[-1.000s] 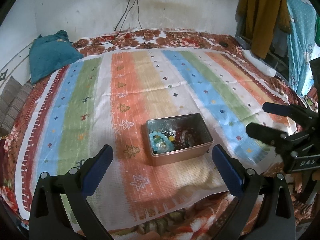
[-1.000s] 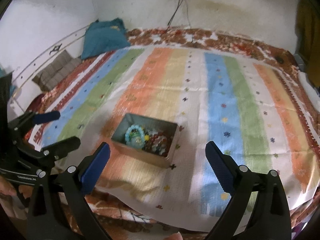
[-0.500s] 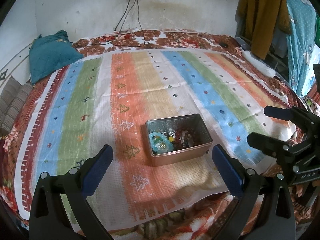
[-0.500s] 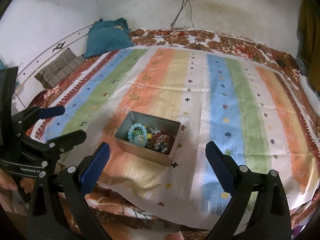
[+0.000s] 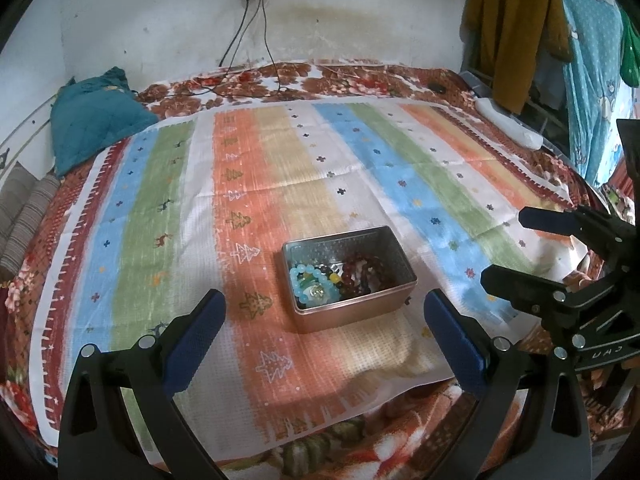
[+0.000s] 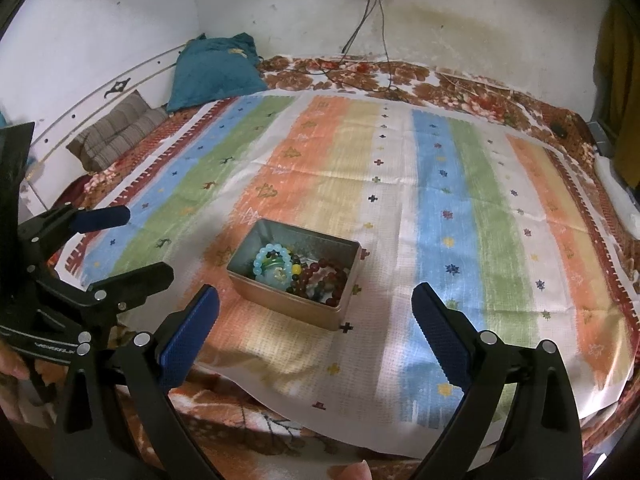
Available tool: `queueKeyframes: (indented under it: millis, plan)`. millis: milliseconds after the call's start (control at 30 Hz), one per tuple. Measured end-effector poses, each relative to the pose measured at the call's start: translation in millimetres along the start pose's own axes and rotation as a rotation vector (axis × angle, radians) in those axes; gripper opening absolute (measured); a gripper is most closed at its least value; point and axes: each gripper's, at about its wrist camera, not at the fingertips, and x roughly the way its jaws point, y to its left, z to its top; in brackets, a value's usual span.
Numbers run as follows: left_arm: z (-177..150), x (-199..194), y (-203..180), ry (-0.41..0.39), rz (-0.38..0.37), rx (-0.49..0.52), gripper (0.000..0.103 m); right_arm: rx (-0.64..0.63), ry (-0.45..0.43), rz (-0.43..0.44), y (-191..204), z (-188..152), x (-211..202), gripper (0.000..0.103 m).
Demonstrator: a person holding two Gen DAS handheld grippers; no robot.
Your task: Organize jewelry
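An open metal tin [image 5: 394, 264] [image 6: 324, 314] sits on the striped cloth near the bed's front edge. Inside lie a light blue bead bracelet [image 5: 308, 280] [image 6: 269, 258] and dark red bead bracelets [image 5: 360, 274] [image 6: 326, 278]. My left gripper [image 5: 324, 328] is open and empty, just in front of the tin; it also shows at the left of the right wrist view [image 6: 132, 244]. My right gripper [image 6: 316, 320] is open and empty, in front of the tin; it also shows at the right of the left wrist view [image 5: 516, 248].
The striped cloth [image 5: 280, 168] [image 6: 400, 168] covers a floral bedspread. A teal pillow [image 5: 92, 120] [image 6: 216, 72] and a striped cushion [image 6: 116, 132] lie at the back left. Cables [image 5: 256, 56] hang from a wall socket. Clothes [image 5: 516, 32] hang at the right.
Both grippers have shifted slightly; the tin sits a little more central in the right wrist view. Both grippers stay open and the jewelry has not moved.
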Motion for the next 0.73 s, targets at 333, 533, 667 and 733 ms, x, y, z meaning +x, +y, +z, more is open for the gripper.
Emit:
queueKeyframes:
  millis: [333,533,667,733]
  plan:
    - [0.2,-0.2,0.6,0.001,0.003,-0.001,0.097,-0.007,0.001,0.003,0.9,-0.3,-0.5,0.098]
    - [2.6,-0.6,3.2,0.005,0.005,-0.01,0.097,-0.004,0.004,0.003,1.2,-0.1,-0.3,0.098]
    - [4.2,-0.5,3.9,0.009,0.006,-0.009,0.097,-0.006,0.003,0.003,2.0,-0.2,-0.2,0.098]
    - [3.8,-1.5,2.7,0.003,-0.002,-0.01,0.097,-0.007,0.001,-0.001,2.2,-0.1,-0.2,0.098]
